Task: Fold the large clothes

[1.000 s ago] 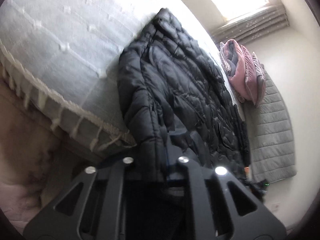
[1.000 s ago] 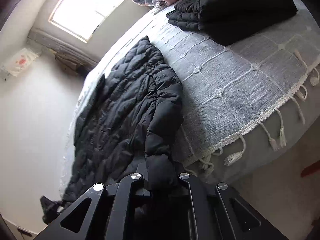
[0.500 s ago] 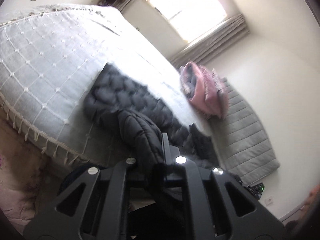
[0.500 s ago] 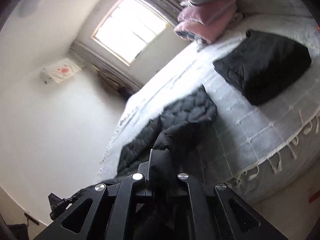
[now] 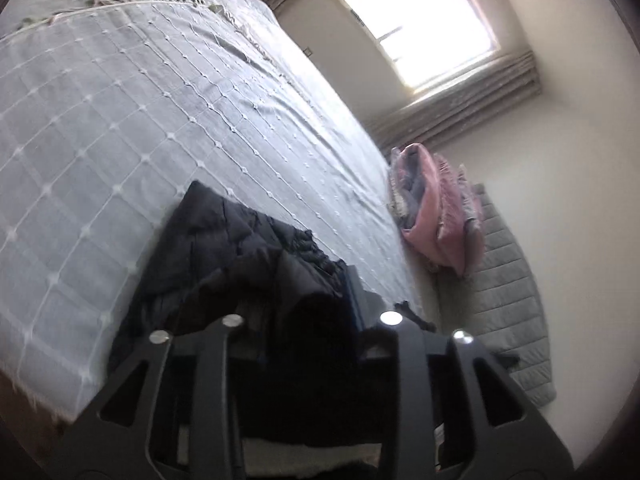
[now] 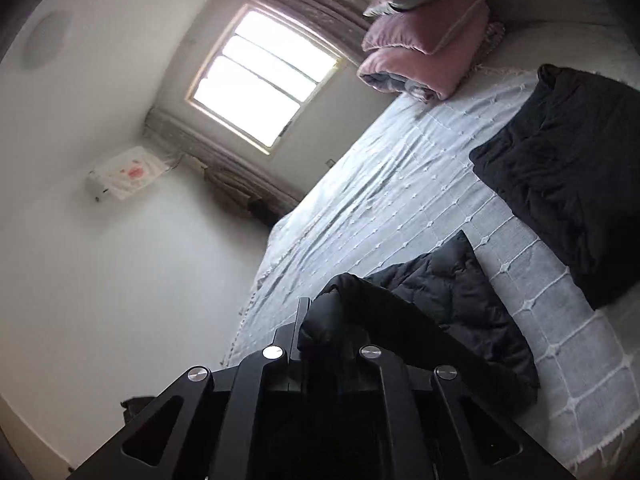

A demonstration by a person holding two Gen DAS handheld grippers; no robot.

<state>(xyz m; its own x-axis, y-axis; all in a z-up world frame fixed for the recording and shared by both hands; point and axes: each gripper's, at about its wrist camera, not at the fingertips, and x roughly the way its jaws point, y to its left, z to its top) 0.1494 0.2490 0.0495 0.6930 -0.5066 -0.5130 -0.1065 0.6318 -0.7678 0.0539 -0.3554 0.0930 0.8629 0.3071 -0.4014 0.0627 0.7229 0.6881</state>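
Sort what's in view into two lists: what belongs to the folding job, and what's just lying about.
Job:
- black puffer jacket, bunched on the bed
- left gripper, jacket between its fingers
- right gripper, jacket between its fingers
- folded black garment

Lying about:
- grey bedspread
- pink quilt
- window

A black quilted jacket (image 5: 224,248) lies beyond the jaws on a pale grey bedspread (image 5: 120,120) gridded with white stitching. Farther off sit pink bedding (image 6: 420,40) and folded black clothes (image 6: 568,168).
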